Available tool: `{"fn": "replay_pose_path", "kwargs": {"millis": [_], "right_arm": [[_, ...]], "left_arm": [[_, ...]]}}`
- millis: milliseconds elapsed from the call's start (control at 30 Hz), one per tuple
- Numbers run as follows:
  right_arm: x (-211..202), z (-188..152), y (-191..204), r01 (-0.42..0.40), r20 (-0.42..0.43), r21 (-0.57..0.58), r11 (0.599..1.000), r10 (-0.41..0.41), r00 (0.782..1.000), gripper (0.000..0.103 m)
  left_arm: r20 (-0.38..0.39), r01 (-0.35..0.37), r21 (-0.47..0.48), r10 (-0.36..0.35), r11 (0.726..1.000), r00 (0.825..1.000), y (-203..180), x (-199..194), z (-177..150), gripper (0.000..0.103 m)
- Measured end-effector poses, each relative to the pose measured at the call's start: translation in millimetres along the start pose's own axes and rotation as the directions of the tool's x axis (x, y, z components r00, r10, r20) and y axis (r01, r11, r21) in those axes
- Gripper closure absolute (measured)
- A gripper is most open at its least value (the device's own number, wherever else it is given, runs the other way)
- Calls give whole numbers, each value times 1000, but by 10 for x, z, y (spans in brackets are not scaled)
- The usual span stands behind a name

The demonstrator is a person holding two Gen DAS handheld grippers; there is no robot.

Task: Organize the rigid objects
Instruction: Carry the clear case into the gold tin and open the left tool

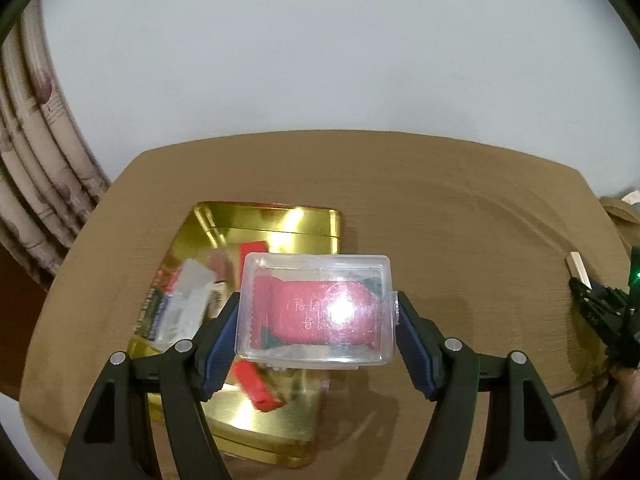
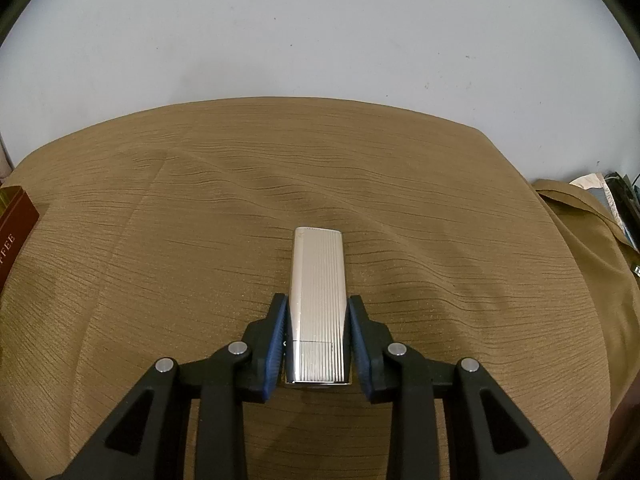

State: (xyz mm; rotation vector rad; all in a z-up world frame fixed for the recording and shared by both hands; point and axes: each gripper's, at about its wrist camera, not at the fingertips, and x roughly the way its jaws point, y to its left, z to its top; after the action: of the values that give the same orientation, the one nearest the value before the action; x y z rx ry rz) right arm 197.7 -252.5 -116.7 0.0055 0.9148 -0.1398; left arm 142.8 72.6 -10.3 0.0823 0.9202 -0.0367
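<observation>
Left tool grips clear plastic box with red packet above gold tin tray | right tool clamps ribbed silver case | next, likely: lower box into tray.

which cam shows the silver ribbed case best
The right wrist view: the silver ribbed case fills the centre, clamped between the jaws. The left wrist view shows only its small tip at the far right edge.
</observation>
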Motion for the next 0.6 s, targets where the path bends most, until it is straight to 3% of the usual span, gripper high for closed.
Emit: {"fn": "replay_pose_path", "kwargs": {"millis": [600], "right_arm": [[3, 2, 9, 6, 1, -5, 1000, -6, 1000, 72]], "left_arm": [[-82, -108, -80, 102, 991, 991, 784, 325, -176, 35]]}}
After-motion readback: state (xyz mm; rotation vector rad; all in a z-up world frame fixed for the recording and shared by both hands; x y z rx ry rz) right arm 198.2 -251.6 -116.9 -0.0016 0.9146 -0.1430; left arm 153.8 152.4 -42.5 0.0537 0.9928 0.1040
